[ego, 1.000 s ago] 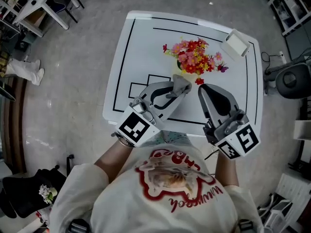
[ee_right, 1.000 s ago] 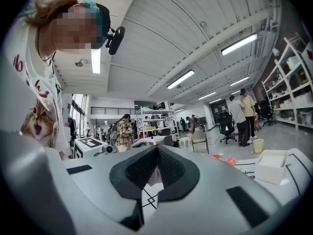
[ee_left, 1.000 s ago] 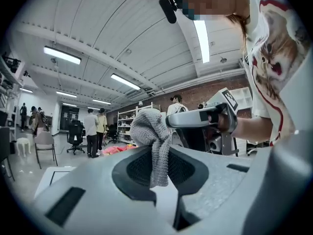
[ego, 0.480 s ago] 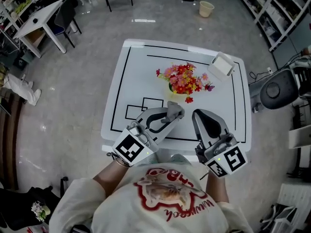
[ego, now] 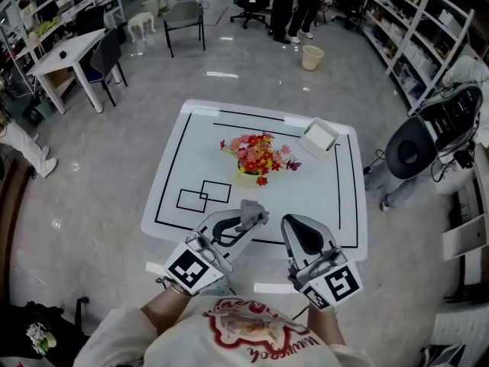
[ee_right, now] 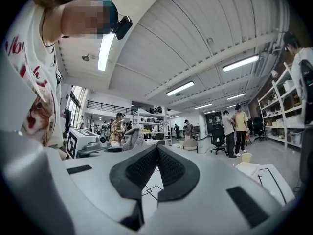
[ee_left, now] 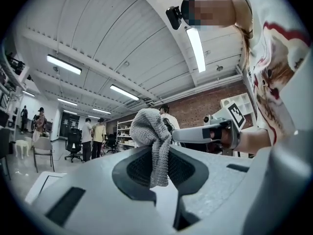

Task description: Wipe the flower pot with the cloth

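Observation:
The flower pot (ego: 254,157), full of red and pink flowers, stands upright near the middle of the white table (ego: 321,197). My left gripper (ego: 256,214) is shut on a grey knitted cloth (ego: 250,209), which bunches above the jaws in the left gripper view (ee_left: 149,131). My right gripper (ego: 295,223) is beside it with its jaws shut and nothing between them (ee_right: 157,148). Both grippers hover level over the table's near edge, well short of the pot. From the right gripper view, the left gripper and cloth (ee_right: 131,137) show at the left.
A white box (ego: 319,136) lies at the table's far right corner. Black lines and small rectangles (ego: 202,196) mark the tabletop. Chairs, a desk (ego: 72,56), shelves and several people stand around the room; a black fan-like device (ego: 416,147) is to the right.
Both grippers have risen and drawn back toward the person, away from the flower pot. The head view now takes in more of the room. The cloth stays clamped in the left gripper.

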